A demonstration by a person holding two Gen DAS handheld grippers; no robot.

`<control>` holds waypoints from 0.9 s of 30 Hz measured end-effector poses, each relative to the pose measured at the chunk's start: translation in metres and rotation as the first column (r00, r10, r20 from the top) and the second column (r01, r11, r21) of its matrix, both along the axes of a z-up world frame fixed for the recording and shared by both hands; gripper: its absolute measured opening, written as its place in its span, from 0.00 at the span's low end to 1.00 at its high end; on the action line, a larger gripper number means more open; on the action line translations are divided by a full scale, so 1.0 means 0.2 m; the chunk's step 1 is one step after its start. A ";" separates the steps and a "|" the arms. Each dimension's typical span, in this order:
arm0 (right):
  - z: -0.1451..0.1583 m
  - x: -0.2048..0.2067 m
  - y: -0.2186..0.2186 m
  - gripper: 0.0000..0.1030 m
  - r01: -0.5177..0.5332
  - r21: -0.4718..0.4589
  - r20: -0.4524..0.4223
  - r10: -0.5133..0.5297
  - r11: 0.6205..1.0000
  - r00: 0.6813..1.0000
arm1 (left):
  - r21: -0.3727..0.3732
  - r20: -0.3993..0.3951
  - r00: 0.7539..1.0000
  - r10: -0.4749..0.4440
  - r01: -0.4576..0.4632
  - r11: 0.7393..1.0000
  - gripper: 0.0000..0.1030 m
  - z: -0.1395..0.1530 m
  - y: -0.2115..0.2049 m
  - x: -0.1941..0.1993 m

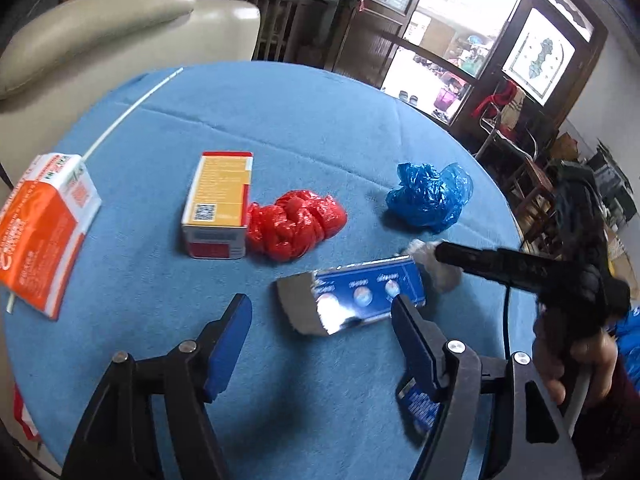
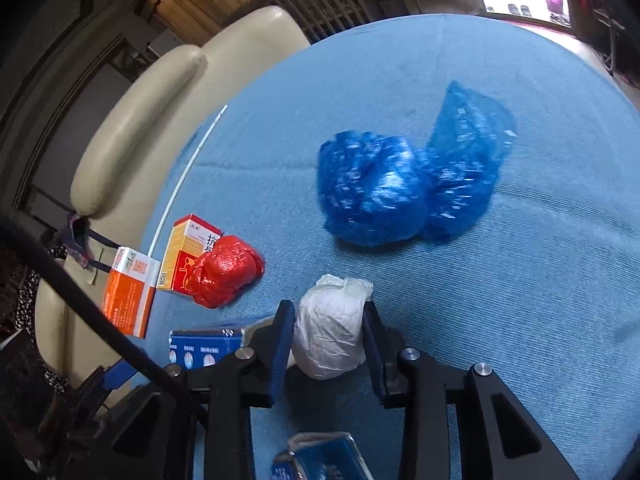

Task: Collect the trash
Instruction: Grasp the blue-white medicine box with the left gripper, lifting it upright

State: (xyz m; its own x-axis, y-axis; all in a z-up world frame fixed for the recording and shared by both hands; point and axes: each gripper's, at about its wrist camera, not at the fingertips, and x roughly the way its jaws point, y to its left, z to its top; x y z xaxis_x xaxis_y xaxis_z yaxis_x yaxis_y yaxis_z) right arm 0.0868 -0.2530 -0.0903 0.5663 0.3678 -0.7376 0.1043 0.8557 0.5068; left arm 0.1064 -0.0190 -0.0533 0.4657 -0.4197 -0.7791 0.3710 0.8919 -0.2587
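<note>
My right gripper (image 2: 328,338) is shut on a crumpled white bag (image 2: 330,334), just above the blue tablecloth (image 2: 520,320); it also shows in the left wrist view (image 1: 434,266). My left gripper (image 1: 320,320) is open and empty, its fingers either side of the near end of a blue and silver carton (image 1: 354,300) lying on the table. A crumpled red bag (image 1: 294,230) lies against a yellow and red box (image 1: 218,206). A crumpled blue bag (image 1: 430,196) lies further right; it also shows in the right wrist view (image 2: 400,184).
An orange and white box (image 1: 40,232) lies at the table's left edge beside a thin white stick (image 1: 132,114). A cream armchair (image 1: 100,24) stands behind the table. Another blue carton (image 2: 320,458) sits under my right gripper. Chairs and a glazed door stand at the right.
</note>
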 end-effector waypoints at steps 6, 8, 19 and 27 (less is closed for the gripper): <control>0.03 -0.16 -0.13 0.35 0.040 -0.030 0.046 -0.038 0.999 0.998 | 0.012 0.024 0.999 -0.041 0.041 0.999 0.71 0.01 -0.15 -0.01; 0.03 -0.21 -0.17 0.35 0.044 -0.015 0.046 -0.043 0.999 0.998 | 0.064 0.061 0.995 -0.081 0.077 0.995 0.71 0.02 -0.20 -0.01; -0.02 -0.40 -0.27 0.35 0.060 0.040 0.020 -0.060 0.997 0.998 | 0.080 -0.035 0.900 -0.434 0.435 0.897 0.71 -0.01 -0.21 0.13; -0.03 -0.45 -0.27 0.35 0.057 0.071 0.011 -0.058 0.996 0.998 | 0.102 -0.063 0.859 -0.508 0.512 0.853 0.71 -0.09 -0.26 0.09</control>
State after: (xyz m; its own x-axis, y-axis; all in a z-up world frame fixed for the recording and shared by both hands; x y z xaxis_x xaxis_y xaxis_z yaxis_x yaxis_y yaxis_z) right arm -0.0039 -0.3065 -0.0964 0.5970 0.3855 -0.7035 0.1456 0.8104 0.5676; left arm 0.1242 -0.0718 -0.0714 0.1839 -0.5017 -0.8452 0.7748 0.6031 -0.1895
